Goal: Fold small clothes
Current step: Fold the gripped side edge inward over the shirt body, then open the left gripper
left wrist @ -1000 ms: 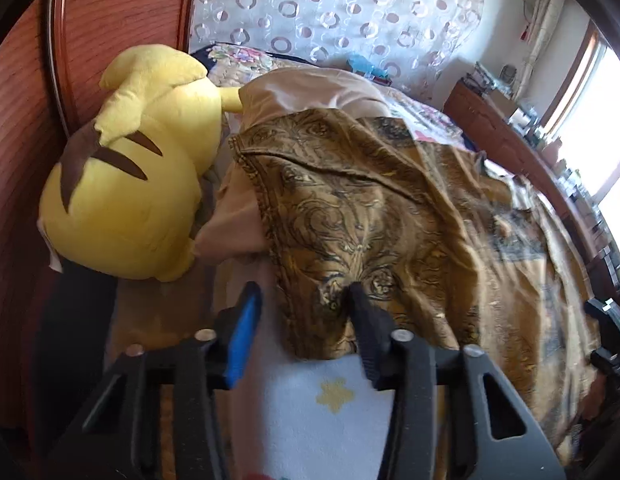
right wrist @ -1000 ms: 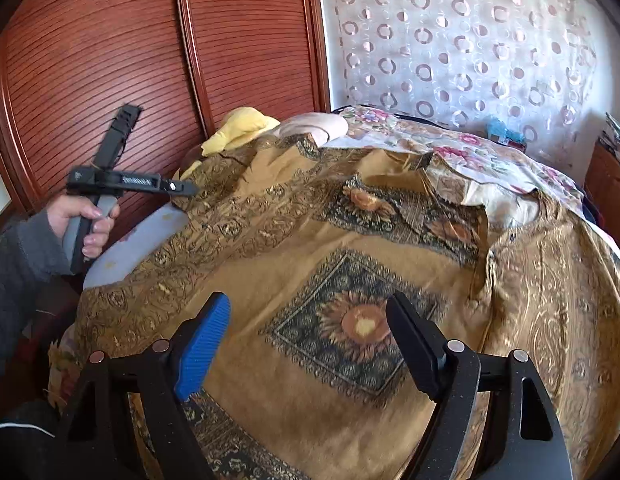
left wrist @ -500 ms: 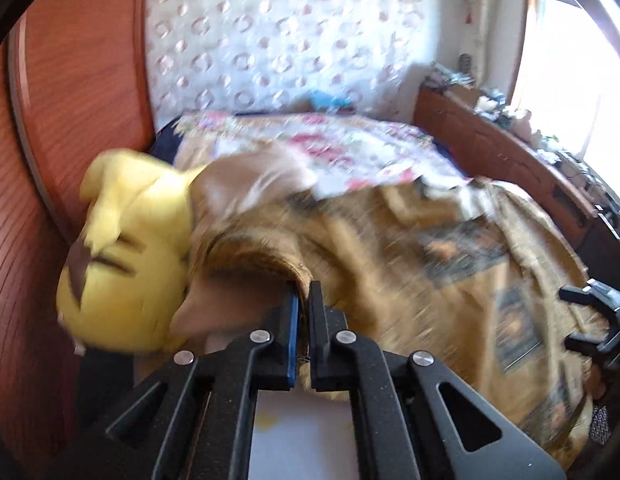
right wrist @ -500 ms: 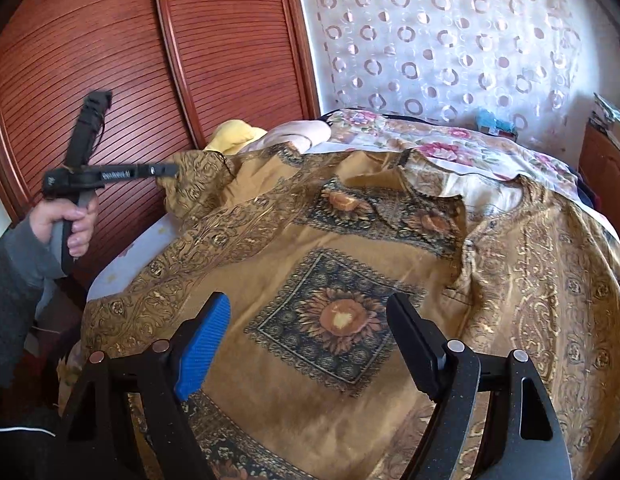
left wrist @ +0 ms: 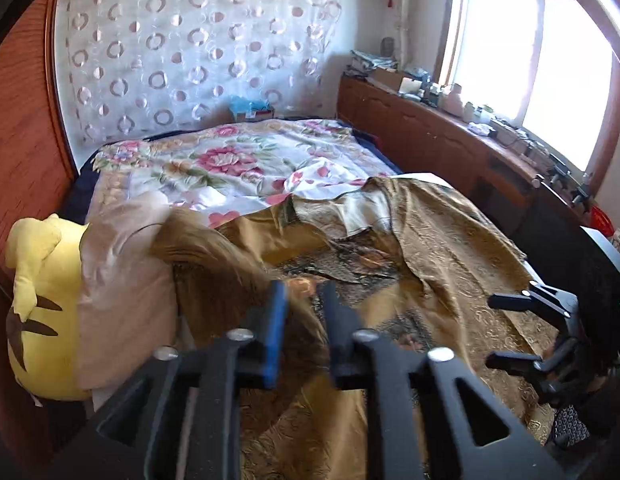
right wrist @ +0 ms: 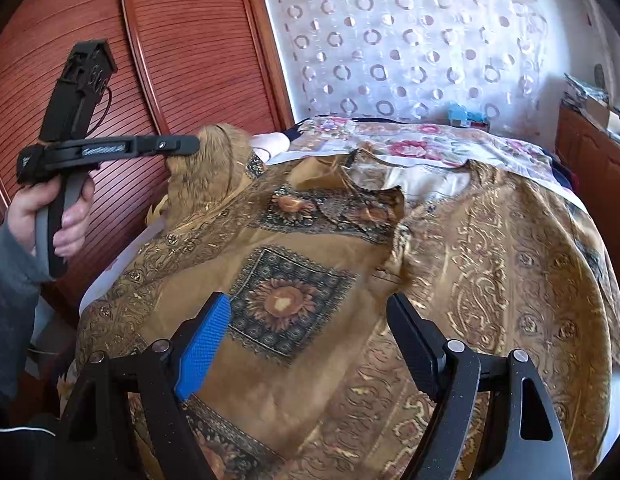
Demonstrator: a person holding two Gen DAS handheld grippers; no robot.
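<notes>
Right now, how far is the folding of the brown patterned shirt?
Early stage. Done: the shirt lies spread open on the bed. In hand: the left hand-held gripper is shut on its sleeve, lifted off the bed. The right hand-held gripper hovers open above the shirt. Left: no finished fold shows yet; both sides and the hem remain.

Left wrist view: sits just behind the left gripper [left wrist: 304,320], raised above the bed's near edge, facing ahead along its fingers toward the circle-patterned curtain [left wrist: 190,68], window to its right.

Right wrist view: low and close behind the right gripper [right wrist: 306,332], just over the gold patterned garment [right wrist: 490,280], facing the same curtain, wooden wardrobe to its left.

Shared: garment, floral bedspread [left wrist: 238,160], curtain. Each view catches the other gripper at its edge.
</notes>
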